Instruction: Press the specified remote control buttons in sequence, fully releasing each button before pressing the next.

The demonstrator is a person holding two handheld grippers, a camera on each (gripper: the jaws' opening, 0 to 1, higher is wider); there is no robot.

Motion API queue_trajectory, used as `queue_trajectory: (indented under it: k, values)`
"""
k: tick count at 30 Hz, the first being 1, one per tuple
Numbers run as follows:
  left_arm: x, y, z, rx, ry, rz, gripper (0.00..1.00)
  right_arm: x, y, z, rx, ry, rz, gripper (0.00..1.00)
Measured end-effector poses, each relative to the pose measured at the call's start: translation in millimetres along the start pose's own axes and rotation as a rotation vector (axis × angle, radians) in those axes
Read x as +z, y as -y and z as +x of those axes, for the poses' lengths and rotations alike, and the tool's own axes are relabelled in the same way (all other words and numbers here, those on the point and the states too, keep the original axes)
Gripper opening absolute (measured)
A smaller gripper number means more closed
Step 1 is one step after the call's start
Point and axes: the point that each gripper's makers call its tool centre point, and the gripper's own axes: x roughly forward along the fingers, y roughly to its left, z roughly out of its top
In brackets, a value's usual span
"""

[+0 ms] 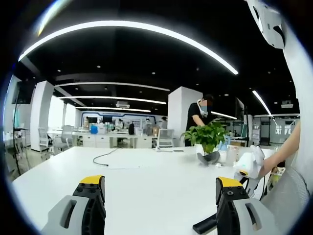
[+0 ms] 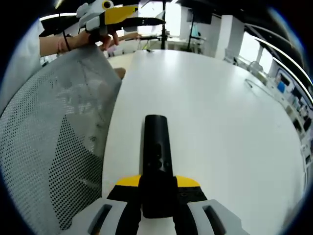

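A slim black remote control (image 2: 156, 147) lies lengthwise between the jaws of my right gripper (image 2: 157, 183), which is shut on its near end; the far end points out over the white table (image 2: 215, 112). Small buttons show on its top face. My left gripper (image 1: 160, 190) is open above the table (image 1: 146, 176), with nothing between its yellow-tipped jaws. A black flat object (image 1: 204, 225) pokes out by its right jaw; I cannot tell what it is. A hand holds the other gripper (image 1: 249, 166) at the right. In the right gripper view, a hand-held gripper (image 2: 115, 15) hangs at the top left.
A grey mesh chair back (image 2: 58, 147) stands against the table's left edge. A potted plant (image 1: 208, 139) and a loose cable (image 1: 105, 157) sit on the far part of the table. A person (image 1: 199, 117) stands behind the plant; desks and chairs fill the background.
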Motion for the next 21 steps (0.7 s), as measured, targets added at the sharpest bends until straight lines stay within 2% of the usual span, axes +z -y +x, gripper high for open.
queue_trajectory:
  k: [4, 21]
  values:
    - [2.8, 0.5, -0.3, -0.007, 0.018, -0.021, 0.98, 0.2, 3.2, 0.2, -0.002, 0.002, 0.006, 0.21]
    - [-1.4, -0.2, 0.9, 0.001, -0.010, -0.012, 0.96, 2.2, 13.4, 1.1, -0.008, -0.009, 0.012, 0.21]
